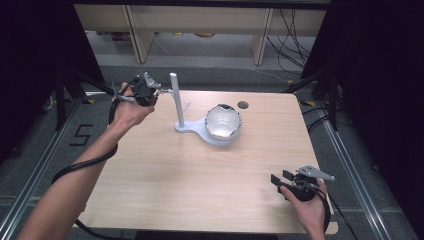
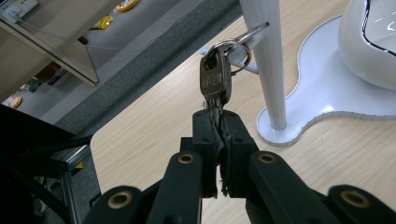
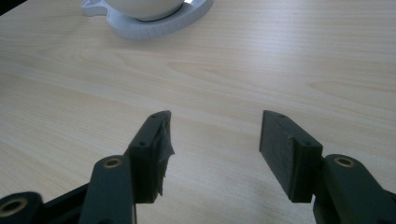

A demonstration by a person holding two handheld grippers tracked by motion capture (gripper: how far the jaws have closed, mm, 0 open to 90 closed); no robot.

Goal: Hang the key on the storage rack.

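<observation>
High view: wooden table point(image 1: 165, 175) carrying the white stand point(image 1: 200, 131), bowl point(image 1: 223, 121) sitting just beside its post point(image 1: 177, 100). Left gripper point(image 2: 218, 122) is pinching the key point(image 2: 215, 80), ring looping the post's peg point(image 2: 254, 31); whether hanging or removing, I cannot tell. Right gripper point(image 3: 215, 140) is idling wide, well apart from the stand.
</observation>
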